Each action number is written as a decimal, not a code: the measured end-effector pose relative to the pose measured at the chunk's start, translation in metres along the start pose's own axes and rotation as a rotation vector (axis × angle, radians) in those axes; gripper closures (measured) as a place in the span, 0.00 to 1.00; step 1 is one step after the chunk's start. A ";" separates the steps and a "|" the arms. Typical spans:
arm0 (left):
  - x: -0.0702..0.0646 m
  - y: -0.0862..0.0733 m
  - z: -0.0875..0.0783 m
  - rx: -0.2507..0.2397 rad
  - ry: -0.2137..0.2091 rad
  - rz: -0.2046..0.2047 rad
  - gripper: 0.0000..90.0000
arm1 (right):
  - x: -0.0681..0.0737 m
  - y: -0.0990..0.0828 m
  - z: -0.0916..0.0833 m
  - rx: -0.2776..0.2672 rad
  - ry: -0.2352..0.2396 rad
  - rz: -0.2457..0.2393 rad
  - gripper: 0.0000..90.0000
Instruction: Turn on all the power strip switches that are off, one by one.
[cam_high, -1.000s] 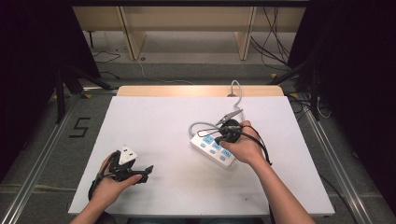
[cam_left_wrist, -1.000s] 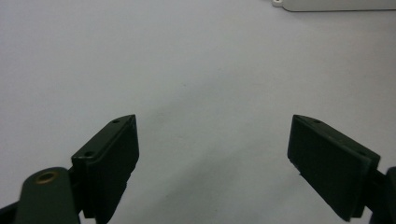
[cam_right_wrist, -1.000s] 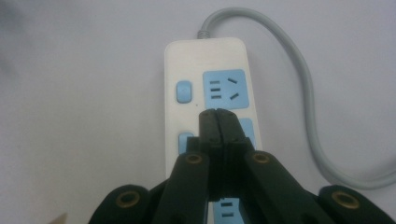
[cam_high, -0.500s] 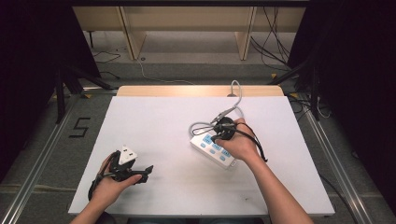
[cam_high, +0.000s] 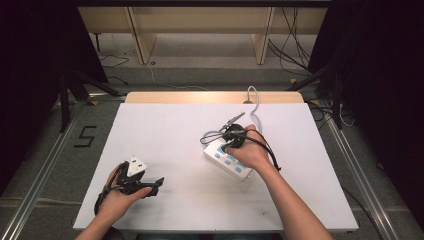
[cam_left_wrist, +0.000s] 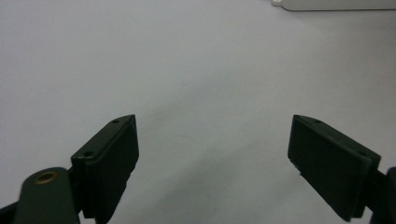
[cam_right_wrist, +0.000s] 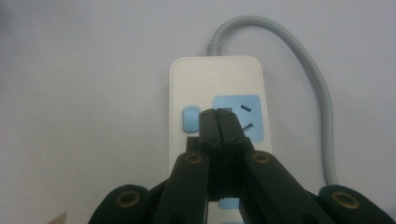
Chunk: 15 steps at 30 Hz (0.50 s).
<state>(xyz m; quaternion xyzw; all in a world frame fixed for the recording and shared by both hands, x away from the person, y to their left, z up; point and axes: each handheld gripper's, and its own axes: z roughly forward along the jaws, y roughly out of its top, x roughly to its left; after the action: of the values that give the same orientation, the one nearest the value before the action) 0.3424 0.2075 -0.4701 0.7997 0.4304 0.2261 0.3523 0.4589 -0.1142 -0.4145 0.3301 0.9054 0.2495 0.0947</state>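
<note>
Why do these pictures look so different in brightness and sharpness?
High view: the white table is brightly lit, its surroundings nearly black. Left gripper view: the open left gripper is dark and soft against a dim greyish surface. Right gripper view: the power strip is fairly sharp, while the shut right gripper blurs near the camera.

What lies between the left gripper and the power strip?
Only bare white table. The high view shows nothing between the left gripper and the power strip, and the left gripper view shows the same over its open jaws.
</note>
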 end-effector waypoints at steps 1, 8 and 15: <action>0.000 0.000 0.000 -0.001 0.001 0.000 0.18 | 0.000 0.001 0.000 0.003 0.000 0.001 1.00; 0.000 0.000 0.000 -0.001 0.000 0.000 0.18 | 0.003 0.008 0.005 0.015 0.002 -0.013 1.00; -0.001 0.000 0.000 -0.005 -0.001 -0.003 0.18 | 0.005 0.015 0.009 0.035 0.006 -0.017 1.00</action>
<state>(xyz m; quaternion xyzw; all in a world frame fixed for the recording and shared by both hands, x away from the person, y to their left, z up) 0.3416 0.2071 -0.4700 0.7983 0.4309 0.2265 0.3547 0.4660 -0.0978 -0.4149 0.3234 0.9126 0.2338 0.0885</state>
